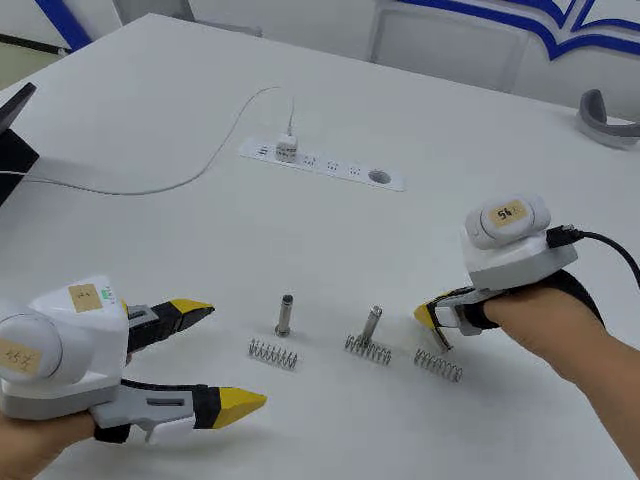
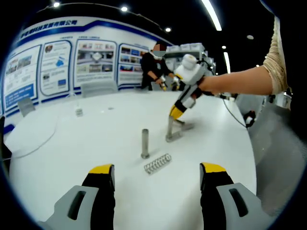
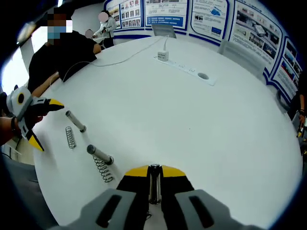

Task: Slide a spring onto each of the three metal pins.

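Pinching one thin pin (image 1: 439, 336) in its fingers, the right gripper (image 3: 154, 172) might drop it. The left gripper (image 1: 232, 354) has its fingers spread.

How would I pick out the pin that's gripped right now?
On the white table, nearer than the power strip, three pins sit in a row with springs beside them. Yours is the rightmost pin, clamped in the right tongs; the other two are free.
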